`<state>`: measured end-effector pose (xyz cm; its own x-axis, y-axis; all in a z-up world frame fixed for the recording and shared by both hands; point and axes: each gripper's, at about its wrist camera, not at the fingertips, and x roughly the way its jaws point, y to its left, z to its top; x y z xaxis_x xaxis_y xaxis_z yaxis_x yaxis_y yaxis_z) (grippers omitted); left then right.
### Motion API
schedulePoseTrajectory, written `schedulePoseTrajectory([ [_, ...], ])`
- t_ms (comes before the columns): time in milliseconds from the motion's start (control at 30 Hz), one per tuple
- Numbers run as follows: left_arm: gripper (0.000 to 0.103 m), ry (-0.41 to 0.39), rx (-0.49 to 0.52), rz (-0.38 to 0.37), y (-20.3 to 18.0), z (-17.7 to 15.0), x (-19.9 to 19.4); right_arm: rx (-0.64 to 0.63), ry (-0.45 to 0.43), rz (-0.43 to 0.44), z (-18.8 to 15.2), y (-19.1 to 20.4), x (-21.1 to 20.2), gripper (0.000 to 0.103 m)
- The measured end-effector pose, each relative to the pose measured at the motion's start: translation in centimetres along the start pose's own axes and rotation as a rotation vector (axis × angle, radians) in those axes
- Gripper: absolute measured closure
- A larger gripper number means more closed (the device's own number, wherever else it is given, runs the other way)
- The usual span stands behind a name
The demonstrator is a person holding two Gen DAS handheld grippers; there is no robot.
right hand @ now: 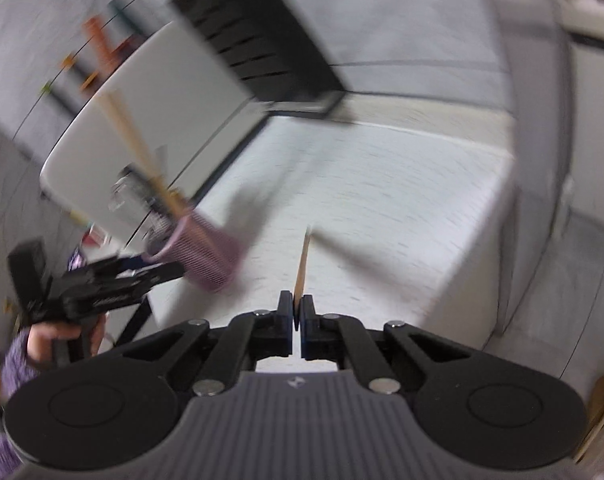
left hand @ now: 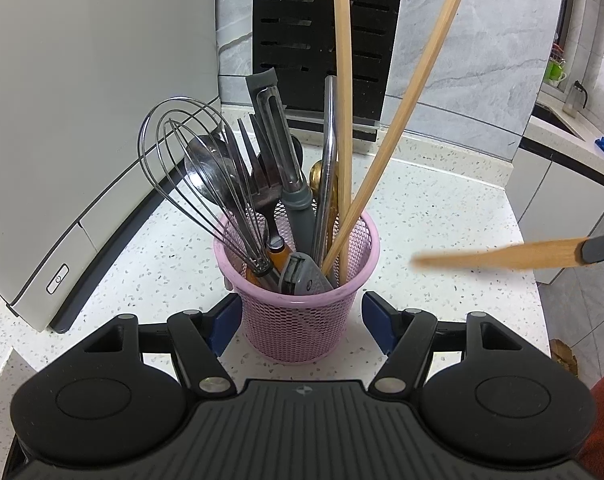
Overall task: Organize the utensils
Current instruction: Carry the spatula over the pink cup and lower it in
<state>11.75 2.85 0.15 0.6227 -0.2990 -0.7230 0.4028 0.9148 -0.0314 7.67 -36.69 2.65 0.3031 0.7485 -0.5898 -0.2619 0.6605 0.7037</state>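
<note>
Two grippers at work: left gripper (left hand: pixel 298 312) hugs pink cup (left hand: pixel 302 320) w/ jaws apart, right gripper (right hand: pixel 298 320) clamped on wood stick (left hand: pixel 498 258) at 3 o'clock, next drop it in cup.

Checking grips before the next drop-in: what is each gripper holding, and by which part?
Right gripper: shut on one end of a flat wooden utensil. Left gripper: straddles the pink basket low down; contact unclear.

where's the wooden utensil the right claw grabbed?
Left wrist view: the wooden utensil hangs above the counter, right of the pink basket, clamped at its far end in the right claw.
</note>
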Motion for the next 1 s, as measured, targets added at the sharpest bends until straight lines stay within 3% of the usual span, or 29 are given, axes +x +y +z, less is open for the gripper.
schedulePoseTrajectory([
  [467,0.025,-0.021,0.007,-0.01,0.0,-0.2,-0.7,-0.395,-0.064,-0.002,4.2,12.8,-1.0,0.103],
  [767,0.025,-0.038,0.004,-0.032,0.2,-0.1,-1.1,-0.534,-0.157,-0.013,6.1,18.4,-3.9,0.103],
  [1000,0.025,-0.041,-0.001,-0.04,0.4,-0.2,-1.2,-0.571,-0.156,-0.015,6.8,20.3,-2.0,0.103],
])
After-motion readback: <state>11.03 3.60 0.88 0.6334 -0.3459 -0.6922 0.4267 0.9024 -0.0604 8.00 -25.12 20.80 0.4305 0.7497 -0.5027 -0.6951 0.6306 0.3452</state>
